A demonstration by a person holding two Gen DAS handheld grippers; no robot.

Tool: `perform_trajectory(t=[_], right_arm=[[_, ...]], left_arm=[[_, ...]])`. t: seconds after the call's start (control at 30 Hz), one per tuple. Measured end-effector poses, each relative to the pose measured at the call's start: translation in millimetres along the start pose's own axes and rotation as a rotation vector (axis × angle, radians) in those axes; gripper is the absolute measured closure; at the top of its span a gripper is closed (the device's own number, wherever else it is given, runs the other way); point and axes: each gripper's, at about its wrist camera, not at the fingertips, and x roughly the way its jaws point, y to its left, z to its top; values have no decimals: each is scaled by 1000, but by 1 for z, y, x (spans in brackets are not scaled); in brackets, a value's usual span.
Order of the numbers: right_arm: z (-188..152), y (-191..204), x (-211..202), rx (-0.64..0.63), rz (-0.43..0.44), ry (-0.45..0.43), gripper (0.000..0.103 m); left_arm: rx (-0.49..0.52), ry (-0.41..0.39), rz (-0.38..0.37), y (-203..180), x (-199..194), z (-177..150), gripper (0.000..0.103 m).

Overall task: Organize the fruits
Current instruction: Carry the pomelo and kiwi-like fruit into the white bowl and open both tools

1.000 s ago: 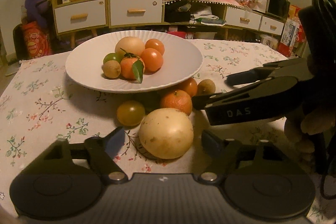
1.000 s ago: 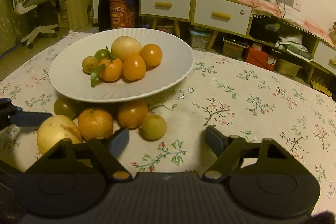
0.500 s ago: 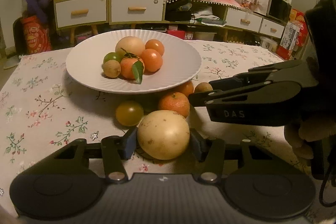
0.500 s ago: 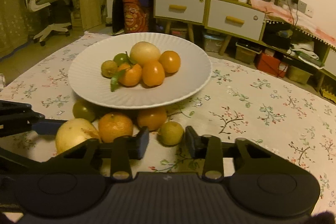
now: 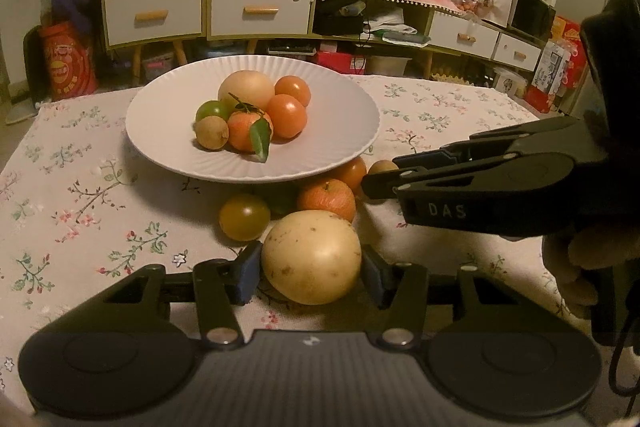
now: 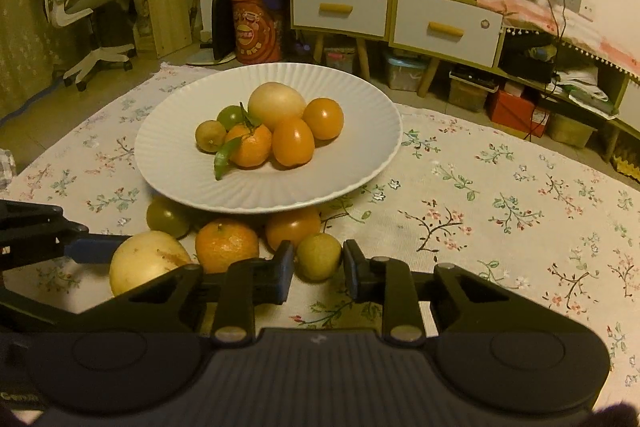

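While the left gripper point(image 5: 311, 273) is clamping its pads on the big yellow fruit point(image 5: 311, 256) near the tablecloth's point(image 5: 72, 195) front edge, I'd say a smooth round skin like that could squirt out on the lift and knock the orange point(image 5: 326, 198) behind it.

Right view: the right gripper point(image 6: 319, 269) is pinching the small brown fruit point(image 6: 319, 256) just beside the plate point(image 6: 352, 171); probably bruising it if squeezed harder.

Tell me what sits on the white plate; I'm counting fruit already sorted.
On the white plate: a pale round fruit, two orange fruits, a leafy tangerine, a green fruit and a small brown one. Anything behind the pile is hidden.
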Motion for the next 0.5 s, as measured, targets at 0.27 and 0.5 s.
perform_trajectory(t=[0.27, 0.5], right_arm=[[6, 1, -10, 13, 10, -11, 79], [11, 1, -17, 25, 16, -22, 79]], left_arm=[[1, 14, -25, 0, -5, 4, 49], [-11, 8, -38, 2, -11, 10, 49]])
